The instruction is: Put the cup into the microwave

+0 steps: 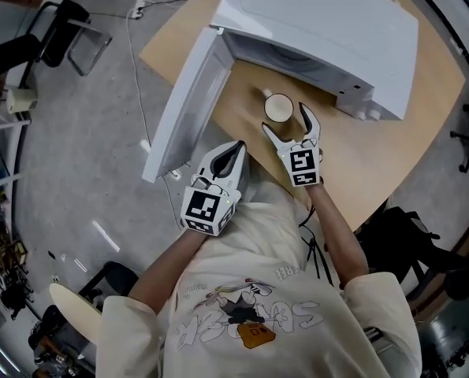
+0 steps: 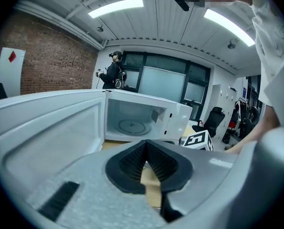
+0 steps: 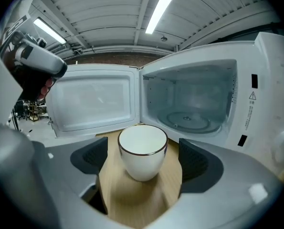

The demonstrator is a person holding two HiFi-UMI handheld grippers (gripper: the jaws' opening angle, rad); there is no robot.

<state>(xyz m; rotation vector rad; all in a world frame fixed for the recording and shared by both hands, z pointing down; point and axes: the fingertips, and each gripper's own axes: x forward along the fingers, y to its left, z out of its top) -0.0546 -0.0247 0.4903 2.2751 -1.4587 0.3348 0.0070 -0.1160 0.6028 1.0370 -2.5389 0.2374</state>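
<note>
Now pre-grasp: right gripper (image 1: 286, 120) released, jaws straddling the cup (image 3: 142, 151) mid-frame on the table (image 1: 360, 172) before the open microwave (image 1: 321, 22); left gripper (image 2: 146, 163) clenched, empty; next, I'd say: clamp, lift in.

Head view looks steeply down; both gripper views face the microwave (image 1: 321, 30).

Bright, even indoor light from ceiling strip lights (image 2: 116, 7), which blow out to pure white in both gripper views. Shadows are soft: just a faint dark patch on the wooden table (image 1: 242, 113) by the microwave (image 1: 321, 22) front. Gripper views are heavy fisheye with black corners, bowed lines at the rim, soft near foreground and a slight tabletop smear in the right one; the head view is sharp centrally and curved at the edges.
</note>
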